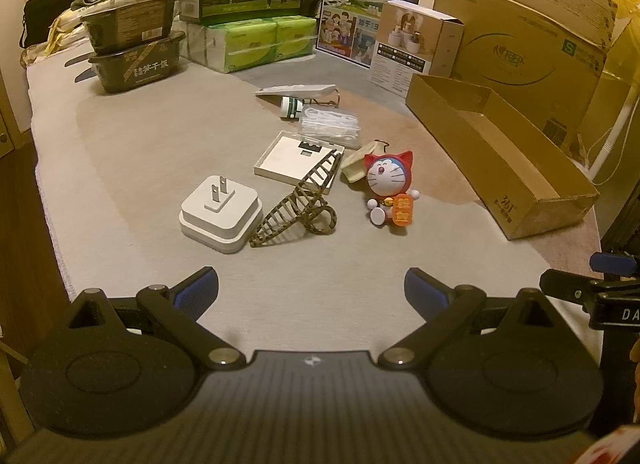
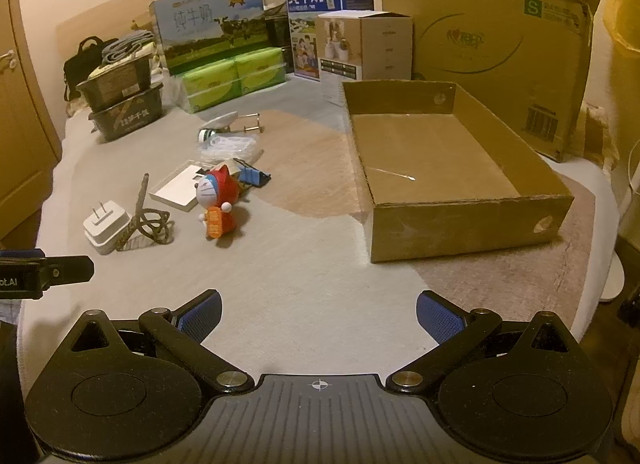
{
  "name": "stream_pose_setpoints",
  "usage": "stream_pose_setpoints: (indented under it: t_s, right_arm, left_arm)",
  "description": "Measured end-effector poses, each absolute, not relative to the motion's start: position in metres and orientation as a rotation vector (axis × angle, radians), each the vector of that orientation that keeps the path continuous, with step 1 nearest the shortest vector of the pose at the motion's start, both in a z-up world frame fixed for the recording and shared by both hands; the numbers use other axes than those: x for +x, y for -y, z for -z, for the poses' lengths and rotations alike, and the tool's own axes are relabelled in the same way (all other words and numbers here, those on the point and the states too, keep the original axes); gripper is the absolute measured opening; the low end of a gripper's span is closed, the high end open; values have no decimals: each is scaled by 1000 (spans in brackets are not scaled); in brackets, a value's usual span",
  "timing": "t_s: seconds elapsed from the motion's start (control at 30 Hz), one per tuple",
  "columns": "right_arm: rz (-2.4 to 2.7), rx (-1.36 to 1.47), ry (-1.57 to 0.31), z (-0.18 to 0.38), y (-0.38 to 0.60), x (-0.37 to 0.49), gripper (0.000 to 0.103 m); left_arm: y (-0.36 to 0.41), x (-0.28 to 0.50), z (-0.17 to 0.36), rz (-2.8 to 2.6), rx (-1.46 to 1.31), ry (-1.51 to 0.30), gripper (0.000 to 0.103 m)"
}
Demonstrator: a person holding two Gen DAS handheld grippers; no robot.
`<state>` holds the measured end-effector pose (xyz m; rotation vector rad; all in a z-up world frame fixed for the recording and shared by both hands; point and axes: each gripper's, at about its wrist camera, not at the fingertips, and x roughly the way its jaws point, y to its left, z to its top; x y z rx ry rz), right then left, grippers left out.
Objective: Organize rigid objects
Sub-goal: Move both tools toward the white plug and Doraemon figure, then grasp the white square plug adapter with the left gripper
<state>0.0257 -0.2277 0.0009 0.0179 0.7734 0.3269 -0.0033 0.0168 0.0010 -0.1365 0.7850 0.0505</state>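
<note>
Two grippers, left (image 1: 311,290) and right (image 2: 319,314), hover with ribbed blue pads spread apart. A glossy cat figurine (image 1: 387,187) sits left of the shallow cardboard tray (image 2: 464,224).

Dim warm yellowish indoor light, soft shadows beneath the near grippers, strong fisheye bending with dark vignetted corners, slight softness and grain throughout, no harsh glare, far boxes legible
</note>
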Motion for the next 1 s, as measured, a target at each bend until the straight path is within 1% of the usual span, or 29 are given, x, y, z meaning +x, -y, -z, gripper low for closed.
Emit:
stream_pose_setpoints:
  t_s: [0.23,0.33,0.77,0.83,0.9,1.0]
  right_arm:
    - [-335,16,-775,0,225,27,103]
    - [-344,16,-772,0,222,29,103]
    - [-442,7,-735,6,192,45,103]
    - [-456,4,-729,7,187,50,103]
    - [-468,2,-724,8,182,54,103]
    - [-478,-4,-718,11,174,60,102]
  left_arm:
    - [-23,-3,0,-59,-137,-782,98]
    - [-28,0,1,-66,-132,-779,97]
    - [-67,24,6,-107,-72,-761,95]
    - [-74,30,8,-110,-66,-761,93]
    - [-81,36,12,-107,-60,-764,90]
    - [-88,46,18,-86,-21,-772,88]
